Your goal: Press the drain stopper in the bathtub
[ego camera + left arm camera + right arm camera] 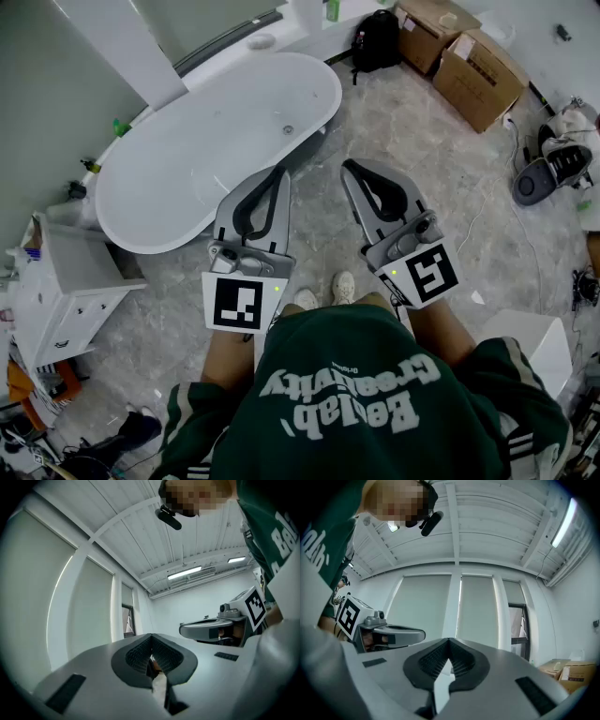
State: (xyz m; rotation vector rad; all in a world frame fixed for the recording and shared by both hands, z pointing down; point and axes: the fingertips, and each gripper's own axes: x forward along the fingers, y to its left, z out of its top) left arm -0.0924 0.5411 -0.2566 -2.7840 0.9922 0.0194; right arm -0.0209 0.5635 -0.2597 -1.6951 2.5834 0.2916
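The white oval bathtub (178, 178) stands on the floor ahead and to my left. Its small round metal drain stopper (288, 130) sits in the tub floor near the right end. My left gripper (281, 172) is shut and empty, held over the floor just short of the tub's near rim. My right gripper (346, 166) is shut and empty too, beside it over the tiles. In the left gripper view my left gripper (151, 637) points up at the ceiling, with the right one (234, 620) alongside. In the right gripper view my right gripper (449, 641) also points up.
Cardboard boxes (473, 70) and a black backpack (376, 39) lie beyond the tub at the right. A white drawer cabinet (66, 291) stands at the tub's left end. A vacuum-like device (553, 159) and cables lie at far right. My shoes (323, 291) are on the marble floor.
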